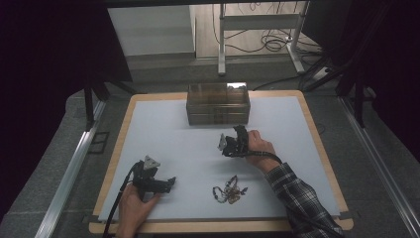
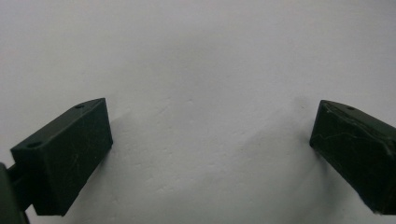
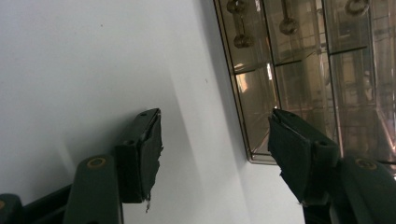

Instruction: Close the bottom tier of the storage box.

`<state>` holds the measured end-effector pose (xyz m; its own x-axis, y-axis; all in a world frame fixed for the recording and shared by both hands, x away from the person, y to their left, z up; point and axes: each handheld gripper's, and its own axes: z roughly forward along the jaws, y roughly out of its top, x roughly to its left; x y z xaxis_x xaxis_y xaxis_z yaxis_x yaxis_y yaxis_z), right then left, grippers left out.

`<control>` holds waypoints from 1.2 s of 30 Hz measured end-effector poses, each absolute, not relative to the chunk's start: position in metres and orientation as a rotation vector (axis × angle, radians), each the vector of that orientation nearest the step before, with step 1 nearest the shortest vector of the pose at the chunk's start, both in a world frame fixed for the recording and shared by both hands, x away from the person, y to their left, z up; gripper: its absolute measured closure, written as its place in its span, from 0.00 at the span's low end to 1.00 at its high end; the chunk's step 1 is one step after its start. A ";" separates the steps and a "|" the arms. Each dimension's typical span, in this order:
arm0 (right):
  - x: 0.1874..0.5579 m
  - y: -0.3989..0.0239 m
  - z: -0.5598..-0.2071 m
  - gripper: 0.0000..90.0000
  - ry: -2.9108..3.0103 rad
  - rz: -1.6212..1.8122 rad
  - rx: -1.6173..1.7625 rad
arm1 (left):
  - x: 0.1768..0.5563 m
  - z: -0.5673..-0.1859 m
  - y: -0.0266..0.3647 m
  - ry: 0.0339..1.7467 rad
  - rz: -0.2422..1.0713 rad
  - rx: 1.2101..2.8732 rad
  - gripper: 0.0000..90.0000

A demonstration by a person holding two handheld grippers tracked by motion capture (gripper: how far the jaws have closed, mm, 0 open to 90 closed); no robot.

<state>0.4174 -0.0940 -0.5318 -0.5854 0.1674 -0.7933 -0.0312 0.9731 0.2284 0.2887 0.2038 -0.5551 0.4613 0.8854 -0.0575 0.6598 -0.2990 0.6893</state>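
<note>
A clear brown-tinted drawer box (image 1: pixel 218 103) stands at the back middle of the white mat (image 1: pixel 163 134). A small tangle of jewellery chains (image 1: pixel 229 190) lies near the front edge. My right gripper (image 1: pixel 239 132) hovers just in front of the box, pointing toward it. In the right gripper view its jaws (image 3: pixel 215 149) stand open with nothing between them, and the drawer box (image 3: pixel 299 70) with small round knobs sits close ahead on the right. My left gripper (image 1: pixel 171 181) rests at the front left, left of the chains. Its jaws (image 2: pixel 210 140) are wide open over bare mat.
The wooden table edge (image 1: pixel 116 148) frames the mat. Metal rails (image 1: pixel 74 168) run beside the table on both sides. A desk frame and cables (image 1: pixel 270 42) stand on the floor behind. A plaid sleeve (image 1: pixel 297 198) comes in from the lower right.
</note>
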 end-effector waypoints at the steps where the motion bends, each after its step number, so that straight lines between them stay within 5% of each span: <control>1: 0.417 -0.094 -0.532 0.39 2.181 0.270 0.095 | 0.289 -0.555 0.204 1.281 0.444 2.059 0.00; 36: 0.434 -0.068 -0.545 0.45 2.054 0.143 -0.057 | 0.289 -0.555 0.204 1.279 0.444 2.065 0.00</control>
